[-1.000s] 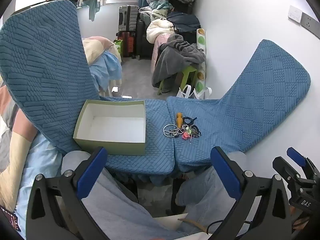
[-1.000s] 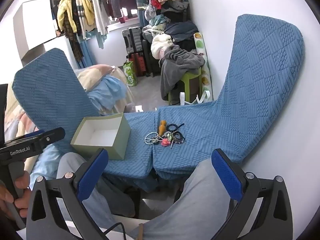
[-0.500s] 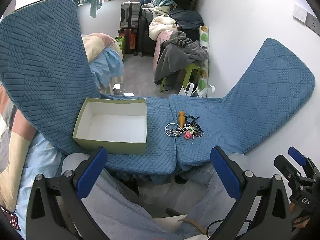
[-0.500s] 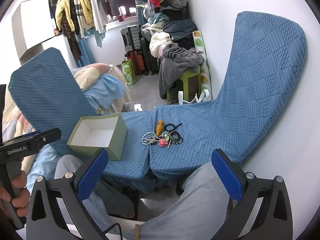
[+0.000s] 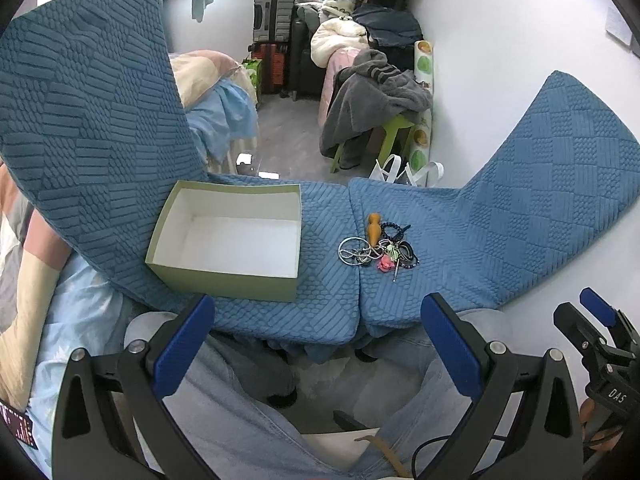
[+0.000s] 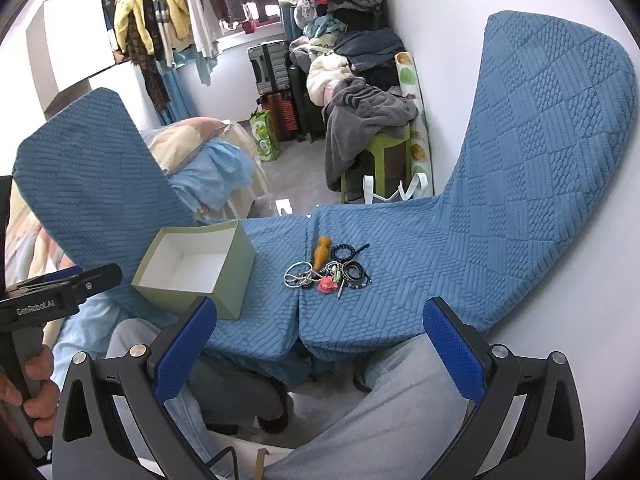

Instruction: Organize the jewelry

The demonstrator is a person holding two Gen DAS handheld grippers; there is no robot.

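Both tools are up and nothing is picked yet, so I judge this the approach step. My left gripper [image 5: 316, 334] has its jaws spread wide and empty; my right gripper [image 6: 320, 336] likewise, wide apart, holding nothing. The jewelry pile [image 6: 327, 270] lies ahead of the right jaws, almost centred between them, on the blue quilted mat [image 6: 400, 304]. The green box [image 5: 230, 240] sits ahead of the left jaws, toward their left finger, open and empty. Next, I reckon, the right goes forward and down onto one piece, closing gently; those tangled loops may drag neighbours along.
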